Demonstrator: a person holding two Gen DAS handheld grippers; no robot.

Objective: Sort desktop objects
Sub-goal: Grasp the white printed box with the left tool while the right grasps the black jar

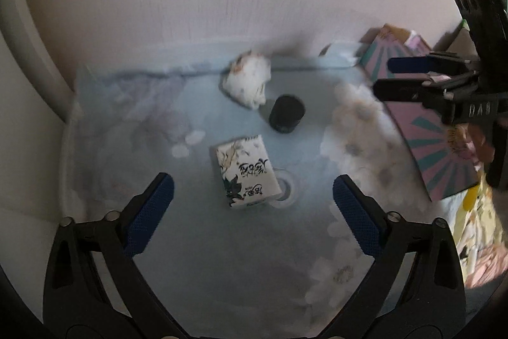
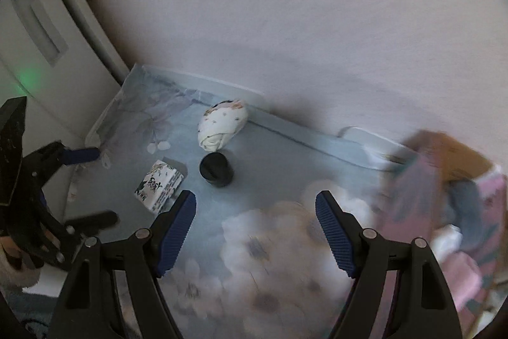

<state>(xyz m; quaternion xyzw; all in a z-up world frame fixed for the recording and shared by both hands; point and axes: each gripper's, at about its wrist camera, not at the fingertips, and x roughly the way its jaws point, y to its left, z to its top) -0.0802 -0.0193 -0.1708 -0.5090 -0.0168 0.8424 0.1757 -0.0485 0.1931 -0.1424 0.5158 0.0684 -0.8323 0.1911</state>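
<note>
Left wrist view first: the left gripper (image 1: 253, 192) has its blue fingers (image 1: 149, 213) spread wide and grasping nothing, with the small printed carton (image 1: 244, 170) lying on the flowered counter (image 1: 222, 259) just ahead, centred between them but untouched. Above it in the frame sit a black cylinder (image 1: 285, 113) and a crumpled white bundle (image 1: 249, 81), close together near the wall. At the right edge the right gripper (image 1: 403, 78) hangs in front of a pink and teal box (image 1: 444, 154), which looks like the place for sorted things. My judgement is that the carton is the step in hand: bring the fingers down astride its long sides, square to them, and close only once both pads are level with its body, since it sits skewed. Right wrist view: the right gripper (image 2: 255, 207) is likewise released, nothing between its fingers (image 2: 177, 227), over bare cloth at lower centre. The carton lies to the left of centre, the cylinder just beside it, and the blurred box is at far right. Keeping this hand clear of the left one avoids a knock.
</note>
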